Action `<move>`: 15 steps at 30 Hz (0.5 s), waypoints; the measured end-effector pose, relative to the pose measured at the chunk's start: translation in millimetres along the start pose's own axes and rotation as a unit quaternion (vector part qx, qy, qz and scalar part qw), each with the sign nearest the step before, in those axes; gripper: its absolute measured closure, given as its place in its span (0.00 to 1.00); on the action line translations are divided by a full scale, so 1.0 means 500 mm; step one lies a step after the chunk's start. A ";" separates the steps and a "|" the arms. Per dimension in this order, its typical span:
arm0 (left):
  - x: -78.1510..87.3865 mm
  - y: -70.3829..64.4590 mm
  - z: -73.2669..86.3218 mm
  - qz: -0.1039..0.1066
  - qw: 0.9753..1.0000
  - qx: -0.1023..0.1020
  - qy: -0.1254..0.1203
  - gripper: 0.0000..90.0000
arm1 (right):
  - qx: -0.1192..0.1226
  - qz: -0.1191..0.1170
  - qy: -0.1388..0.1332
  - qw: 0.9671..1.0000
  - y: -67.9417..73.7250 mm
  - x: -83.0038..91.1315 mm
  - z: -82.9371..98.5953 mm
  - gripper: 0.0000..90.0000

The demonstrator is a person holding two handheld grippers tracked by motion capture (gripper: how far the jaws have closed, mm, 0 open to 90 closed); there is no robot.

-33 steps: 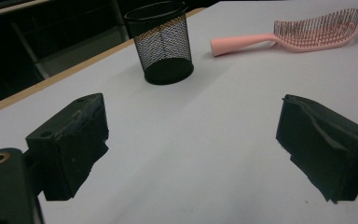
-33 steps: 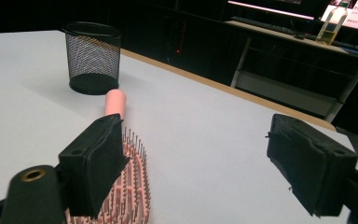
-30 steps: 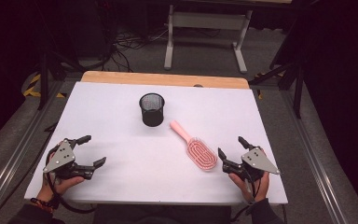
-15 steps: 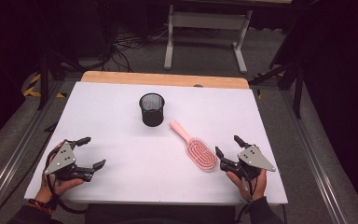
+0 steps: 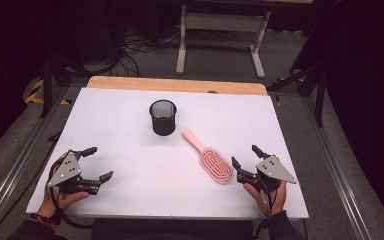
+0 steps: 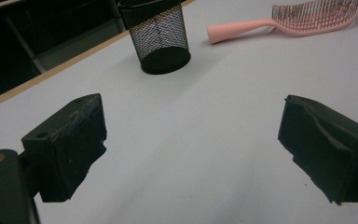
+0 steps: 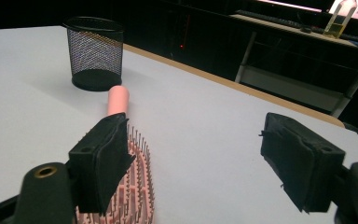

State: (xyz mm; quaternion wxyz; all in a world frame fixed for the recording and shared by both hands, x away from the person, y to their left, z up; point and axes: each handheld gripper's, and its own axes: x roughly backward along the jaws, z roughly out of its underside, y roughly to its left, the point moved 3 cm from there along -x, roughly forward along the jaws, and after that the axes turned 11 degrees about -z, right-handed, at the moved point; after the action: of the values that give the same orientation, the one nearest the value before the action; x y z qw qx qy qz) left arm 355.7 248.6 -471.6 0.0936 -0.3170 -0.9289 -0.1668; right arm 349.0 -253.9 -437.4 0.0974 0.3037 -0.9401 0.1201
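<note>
Grippers wide, holding nothing | right gripper (image 5: 245, 156) just beside pink hairbrush (image 5: 211, 158) | left gripper (image 5: 93, 163) well apart from mesh cup (image 5: 163, 117)

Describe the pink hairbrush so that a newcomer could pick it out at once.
On the white table, look right of the middle, just ahead of the right gripper. The pink plastic hairbrush lies flat, bristles up, handle pointing toward the black mesh cup. It is the table's sole pink thing.

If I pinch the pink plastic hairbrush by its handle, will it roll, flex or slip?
The pink plastic hairbrush lies bristles up on its flat back, so it probably won't roll. Its vented head looks light and stiff, though the thin bristles may bend. The smooth rounded handle could slip or pivot between the right gripper's open jaws, so gripping near the head seems safer.
</note>
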 end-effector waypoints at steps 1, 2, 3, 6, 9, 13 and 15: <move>0.000 0.000 0.000 0.001 1.000 0.000 0.000 0.10 | -0.001 0.000 0.000 1.000 0.000 0.000 0.000 0.25; 0.000 -0.001 0.000 0.000 1.000 0.000 0.001 0.10 | -0.002 0.000 -0.001 1.000 -0.001 0.000 0.001 0.25; -0.001 -0.001 0.000 0.001 1.000 0.000 0.002 0.10 | -0.003 0.001 0.000 1.000 -0.002 0.001 0.001 0.25; -0.001 -0.002 0.000 0.002 1.000 -0.001 0.003 0.10 | -0.004 0.001 -0.001 1.000 -0.003 0.002 0.002 0.24; -0.001 -0.001 0.000 0.002 1.000 0.001 0.002 0.10 | -0.005 0.003 0.000 1.000 -0.004 0.001 0.003 0.24; 0.000 -0.001 0.000 0.001 1.000 0.001 0.001 0.09 | -0.003 0.001 0.000 1.000 -0.003 0.001 0.003 0.24; 0.000 -0.001 0.000 0.002 1.000 0.000 0.001 0.09 | -0.002 0.002 0.002 1.000 -0.003 0.001 0.004 0.24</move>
State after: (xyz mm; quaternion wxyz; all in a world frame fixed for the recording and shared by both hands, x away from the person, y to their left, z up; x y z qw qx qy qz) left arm 355.6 248.4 -471.9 0.0948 -0.3184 -0.9283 -0.1669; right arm 349.4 -255.7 -438.8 0.0996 0.3016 -0.9407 0.1195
